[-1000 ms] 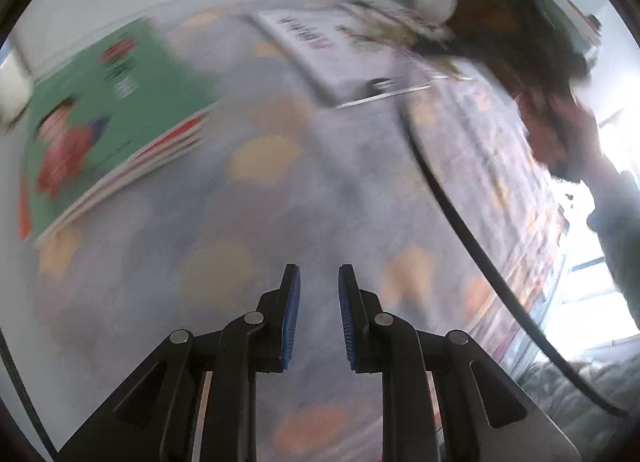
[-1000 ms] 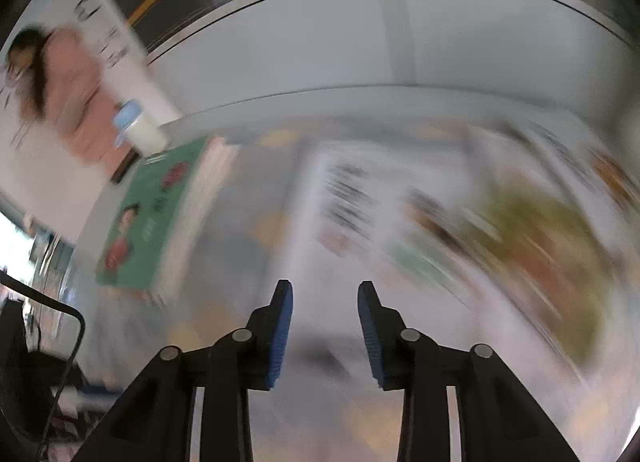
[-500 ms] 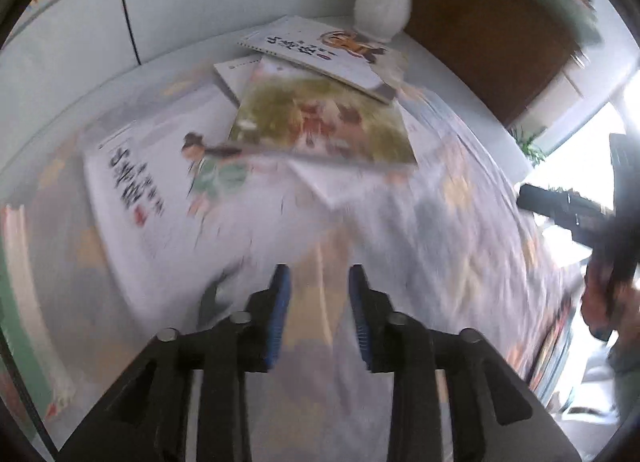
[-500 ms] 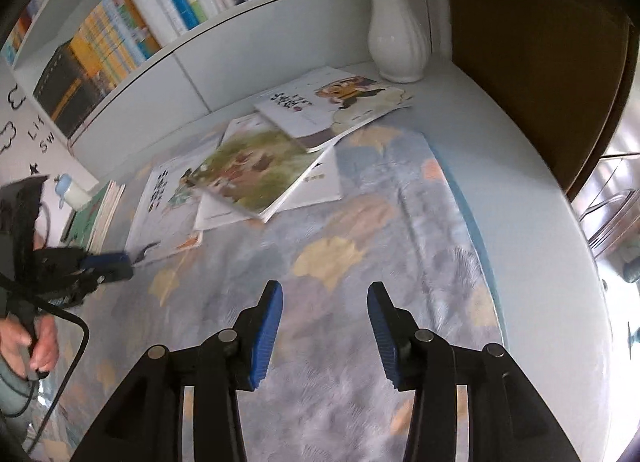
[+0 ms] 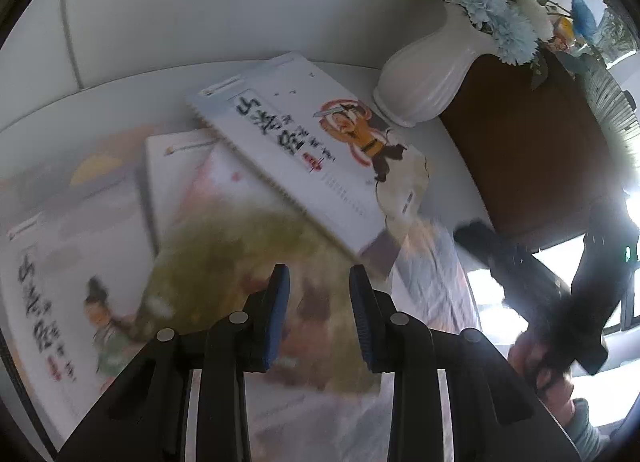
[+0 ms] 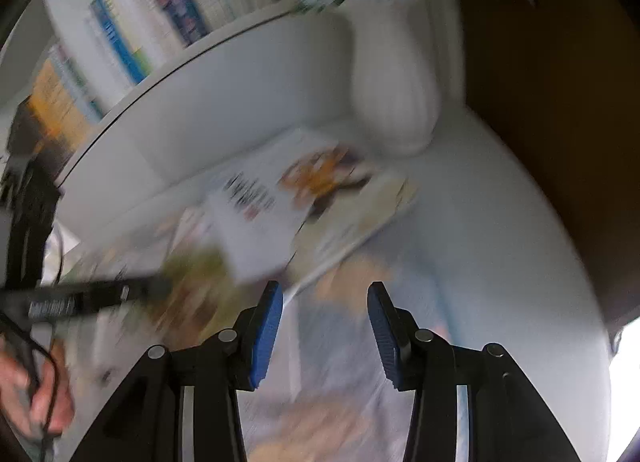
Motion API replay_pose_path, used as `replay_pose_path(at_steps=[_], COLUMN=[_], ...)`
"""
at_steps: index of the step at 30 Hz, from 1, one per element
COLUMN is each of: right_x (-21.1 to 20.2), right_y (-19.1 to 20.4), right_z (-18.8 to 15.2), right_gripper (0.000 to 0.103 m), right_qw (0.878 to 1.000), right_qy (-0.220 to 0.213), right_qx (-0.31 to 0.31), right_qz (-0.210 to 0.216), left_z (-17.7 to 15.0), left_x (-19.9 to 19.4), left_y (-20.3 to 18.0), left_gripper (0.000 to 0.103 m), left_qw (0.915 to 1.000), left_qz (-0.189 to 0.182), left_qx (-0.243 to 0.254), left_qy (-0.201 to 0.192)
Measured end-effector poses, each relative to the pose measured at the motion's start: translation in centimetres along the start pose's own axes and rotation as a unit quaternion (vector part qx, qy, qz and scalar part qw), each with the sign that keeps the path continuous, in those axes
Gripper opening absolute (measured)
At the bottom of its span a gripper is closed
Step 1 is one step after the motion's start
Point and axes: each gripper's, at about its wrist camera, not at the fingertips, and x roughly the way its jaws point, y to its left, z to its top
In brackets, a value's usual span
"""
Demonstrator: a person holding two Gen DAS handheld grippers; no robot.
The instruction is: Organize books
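Left gripper: jaws parted, nothing between, above green-covered book.
Right gripper: jaws apart, empty, over patterned cloth.
Books: overlapping pile; white cartoon-cover book topmost, 12 o'clock.
White vase: 1 o'clock, just beyond it.

both wrist views look steeply down along their fingers, close over the bench; they share the top book and the vase at one o'clock.
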Motion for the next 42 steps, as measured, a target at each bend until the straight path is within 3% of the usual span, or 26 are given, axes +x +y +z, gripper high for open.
replay_pose_path(at_steps=[3, 9, 14, 19, 24, 26, 30, 34, 36, 38, 42], right_x=[1.9, 5.9, 8.2, 7.5, 5.2, 4.5, 3.2, 3.5, 4.8, 6.4, 8.6], right_y=[-1.7, -4.6, -4.6, -2.8, -0.7, 0.9, 3.3, 1.0, 0.0, -1.5, -1.9], right_z=[2.5, 5.9, 7.2, 6.8, 4.4, 2.7, 0.5, 2.8, 4.5, 5.9, 6.4], right_gripper=[0.042, 0.042, 0.043, 0.045, 0.044, 0.039, 0.039, 0.039, 0.039, 0.039, 0.039], right_qw=[1.000, 1.000, 1.000, 0.999, 0.996, 0.991, 0.992, 0.997, 0.998, 0.999, 0.995], right_qy=[-0.014, -0.008, 0.015, 0.020, 0.041, 0.064, 0.040, 0.019, 0.022, 0.041, 0.077], right_qx=[0.004, 0.015, -0.001, -0.051, -0.056, -0.062, -0.118, -0.077, -0.058, -0.029, -0.024], right_qz=[-0.022, -0.006, 0.009, 0.006, 0.060, 0.104, 0.025, -0.009, -0.009, 0.019, 0.050], left_z=[1.2, 2.1, 2.7, 2.7, 1.3, 0.8, 1.2, 2.5, 3.2, 3.7, 4.4], left_x=[1.5, 3.8, 3.9, 3.5, 2.1, 1.7, 0.3, 0.0, 0.9, 1.6, 2.4], left_y=[-0.2, -0.3, 0.2, 0.5, 1.7, 2.2, 3.4, 4.2, 4.1, 4.2, 4.1], left_gripper=[0.028, 0.028, 0.029, 0.029, 0.032, 0.032, 0.032, 0.032, 0.032, 0.032, 0.034], left_qw=[1.0000, 0.9997, 0.9996, 0.9994, 0.9985, 0.9976, 0.9994, 0.9996, 0.9996, 0.9997, 0.9994], left_qz=[-0.006, -0.007, -0.022, -0.022, -0.038, -0.052, 0.000, -0.019, -0.017, -0.012, -0.030], left_qx=[0.003, 0.012, 0.007, 0.020, 0.024, 0.019, 0.022, -0.007, -0.011, -0.011, -0.010], left_qy=[0.003, 0.021, 0.017, 0.020, 0.032, 0.042, 0.028, 0.019, 0.019, 0.018, 0.010])
